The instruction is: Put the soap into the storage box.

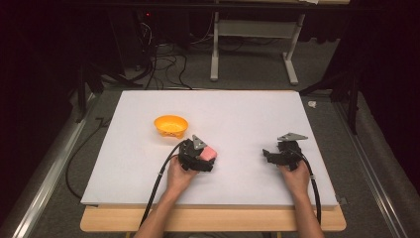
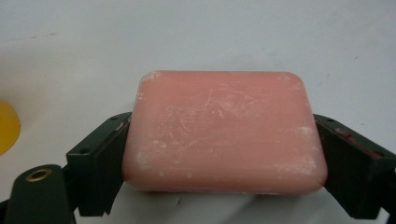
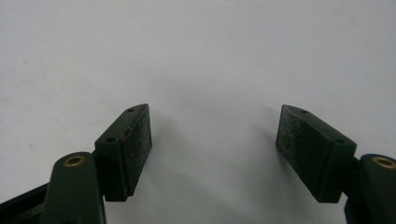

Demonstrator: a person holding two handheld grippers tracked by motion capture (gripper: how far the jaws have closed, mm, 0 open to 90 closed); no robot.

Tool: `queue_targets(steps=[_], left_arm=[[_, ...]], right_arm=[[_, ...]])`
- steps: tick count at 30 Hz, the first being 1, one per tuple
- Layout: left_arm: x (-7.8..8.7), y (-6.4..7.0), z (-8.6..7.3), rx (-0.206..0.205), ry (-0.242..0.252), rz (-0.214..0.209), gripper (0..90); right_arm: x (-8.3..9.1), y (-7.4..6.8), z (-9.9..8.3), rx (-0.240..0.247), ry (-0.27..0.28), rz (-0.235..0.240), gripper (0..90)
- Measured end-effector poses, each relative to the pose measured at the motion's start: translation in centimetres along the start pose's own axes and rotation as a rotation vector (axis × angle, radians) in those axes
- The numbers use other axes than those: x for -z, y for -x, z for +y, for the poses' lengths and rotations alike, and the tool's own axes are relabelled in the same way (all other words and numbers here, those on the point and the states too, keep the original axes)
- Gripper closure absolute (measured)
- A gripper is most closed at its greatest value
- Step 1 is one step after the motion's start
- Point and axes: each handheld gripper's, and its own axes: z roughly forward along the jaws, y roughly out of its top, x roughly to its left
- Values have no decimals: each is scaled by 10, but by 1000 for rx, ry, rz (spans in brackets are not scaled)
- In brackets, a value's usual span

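1. Plainly, the left gripper [image 1: 205,157] is clenched on a pink bar of soap [image 2: 224,130]: in the left gripper view both black jaws press against the bar's two short ends, and the bar spans the whole gap between them.
2. In the high view the soap [image 1: 208,152] sits at the front of the left gripper, low over the white table top [image 1: 237,114], in the near-left part of the board. Whether the bar is lifted clear or resting on the surface, I cannot tell; a thin shadow under its near edge in the left gripper view hints at a small gap at most.
3. An orange bowl [image 1: 171,125] stands on the table farther from the person and a little to the left of the soap, near but not touching it. Its yellow-orange edge [image 2: 8,126] shows at the left border of the left gripper view. The bowl looks empty from above.
4. The right gripper [image 1: 275,156] is released: in the right gripper view its jaws stand wide apart over bare table with nothing between them. It rests well apart from the soap, on the right side of the board.
5. My judgement of progress: the grasp is made, so the pick-up part looks done. If the bowl is the goal, what is left is the carry to it and the release; the soap is not yet in it.
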Motion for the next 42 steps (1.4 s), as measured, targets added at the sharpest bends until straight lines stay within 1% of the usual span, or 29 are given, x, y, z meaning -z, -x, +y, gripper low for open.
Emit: queue_targets(steps=[2, 4, 6, 11, 13, 19, 23, 25, 27, 29, 30, 33, 34, 38, 42], left_arm=[[3, -3, 0, 32, 21, -6, 138], [5, -5, 0, 52, 32, -12, 138], [8, -6, -1, 61, 43, -6, 138], [21, -5, 1, 46, 66, -5, 140], [25, -6, 1, 49, 74, -5, 140], [32, -14, 2, 77, 86, -19, 142], [38, -14, 2, 96, 94, -27, 143], [43, -12, 3, 95, 104, -25, 144], [48, -12, 4, 91, 103, -24, 144], [55, -15, 8, 79, 99, -15, 144], [60, -17, 10, 75, 102, -4, 144], [75, -24, 12, 80, 126, 10, 145], [79, -26, 12, 89, 133, 14, 145], [83, -33, 6, 104, 131, 45, 145], [87, -39, 3, 125, 144, 56, 145]], right_arm=[[0, 0, 0, 0, 0, -1, 270], [0, 0, 0, -2, -1, -1, 268], [0, 0, 0, -2, -1, -1, 268], [0, 0, 0, -3, -2, -1, 266], [0, 0, 0, -3, -2, -1, 266], [0, 0, 0, -3, -1, -1, 266], [0, 0, 0, -6, -1, -1, 266], [0, 0, 0, -6, -1, -2, 265], [0, 0, 0, -4, -3, -4, 261], [0, 0, 0, -3, -1, -4, 260], [0, 0, 0, -3, -1, -4, 260], [0, 0, 0, -3, -2, -4, 260], [0, 0, 0, -4, -2, -5, 260], [0, 0, 0, -5, -2, -5, 258], [0, 0, 0, -5, -2, -5, 258]])
